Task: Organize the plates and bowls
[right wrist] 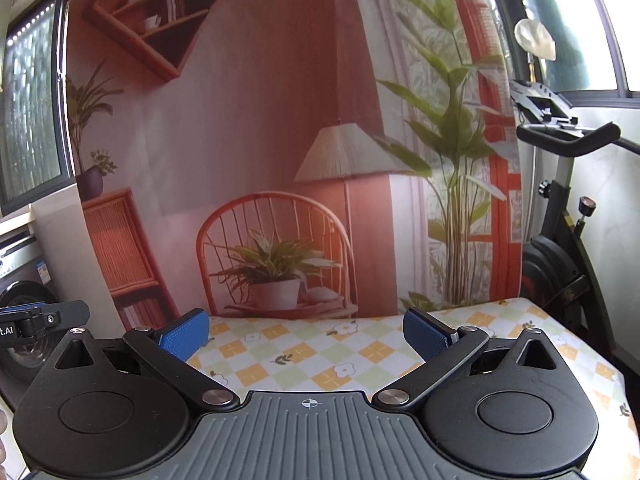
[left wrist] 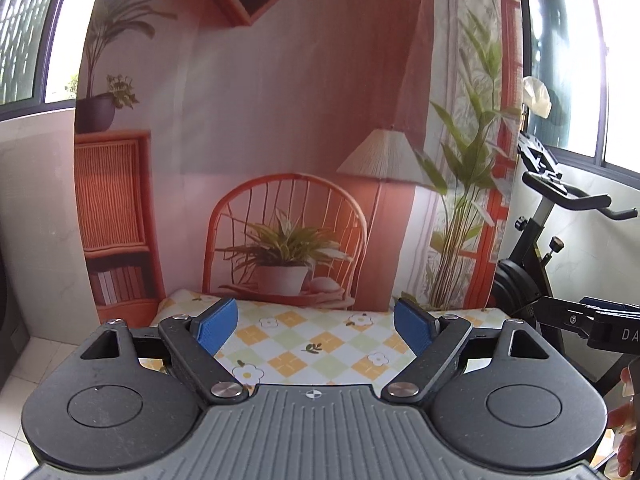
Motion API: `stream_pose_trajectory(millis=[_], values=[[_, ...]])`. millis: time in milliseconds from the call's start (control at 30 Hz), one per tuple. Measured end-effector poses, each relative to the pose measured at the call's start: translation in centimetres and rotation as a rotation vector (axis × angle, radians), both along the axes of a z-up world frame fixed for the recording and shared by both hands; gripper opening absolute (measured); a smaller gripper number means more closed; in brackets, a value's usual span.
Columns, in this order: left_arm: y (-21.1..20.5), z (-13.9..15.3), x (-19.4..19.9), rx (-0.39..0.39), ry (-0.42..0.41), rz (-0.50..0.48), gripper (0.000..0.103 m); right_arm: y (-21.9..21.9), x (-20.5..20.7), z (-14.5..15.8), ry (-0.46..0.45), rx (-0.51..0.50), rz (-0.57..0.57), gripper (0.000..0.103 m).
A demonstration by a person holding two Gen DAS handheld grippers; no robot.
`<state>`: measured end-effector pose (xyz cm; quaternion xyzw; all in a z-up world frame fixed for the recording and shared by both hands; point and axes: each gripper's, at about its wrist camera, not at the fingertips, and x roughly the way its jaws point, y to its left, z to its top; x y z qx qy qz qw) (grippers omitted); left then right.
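Left wrist view
Left gripper (left wrist: 315,326): spread wide, blue pads (left wrist: 216,324) well apart, pinching nothing, hovering over the near part of the table.
Table (left wrist: 320,344): covered by a checked cloth in yellow, green and white with little flowers; only bare cloth showing between the fingers.
Plates and bowls: nowhere in this shot, so can't say where they sit.
Backdrop (left wrist: 280,140): printed sheet behind the table, showing a rattan chair, potted plant, lamp and shelves.
Right gripper (left wrist: 600,314): poking in from the right edge, only partly visible.
Exercise bike (left wrist: 560,216): off to the right, beside the backdrop.
Hand (left wrist: 626,420): sliver of fingers at the lower right edge.

Right wrist view
Right gripper (right wrist: 306,334): also wide open, blue pads (right wrist: 184,338) far apart, holding nothing.
Table (right wrist: 320,360): same flowery checked cloth, running out to the right.
Plates and bowls: not visible here either.
Backdrop (right wrist: 260,120): same printed room scene right behind the table.
Left gripper (right wrist: 36,316): tip peeking in at the left edge.
Exercise bike (right wrist: 568,208): right side, just past the table's end.
Washing machine (right wrist: 20,288): low on the far left.
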<state>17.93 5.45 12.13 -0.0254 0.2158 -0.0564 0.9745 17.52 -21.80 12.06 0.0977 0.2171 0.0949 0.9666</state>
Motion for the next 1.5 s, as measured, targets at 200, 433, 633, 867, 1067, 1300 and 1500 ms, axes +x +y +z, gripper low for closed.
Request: stream_pose_trajectory(millis=[200,433,633,867,1067,1300,1500], values=[[-0.1,2.7,-2.2,0.022,-0.055,0.016,0.087,-1.1,-2.1,2.8,-0.050,-0.006,-0.025,0.103],[-0.3,4.9,-3.7,0.043,-0.081,0.023,0.087,-1.6,-3.8,4.5,-0.079,-0.023,-0.058,0.103],[-0.3,5.6,-4.6,0.050,-0.092,0.023,0.089,-1.8,-4.7,5.1,-0.094,-0.021,-0.065,0.103],[-0.1,5.3,-4.7,0.040,-0.075,0.025,0.090,-1.6,-5.3,5.4,-0.093,-0.043,-0.061,0.103],[-0.4,5.2,-4.6,0.048,-0.072,0.009,0.092,-1.8,-5.4,5.5,-0.101,-0.035,-0.075,0.103],[-0.2,5.0,-4.3,0.046,-0.056,0.002,0.092,-1.8,-5.5,5.5,-0.101,-0.035,-0.076,0.103],[-0.3,5.0,-4.1,0.051,-0.051,-0.002,0.092,-1.8,-5.5,5.5,-0.100,-0.036,-0.077,0.103]])
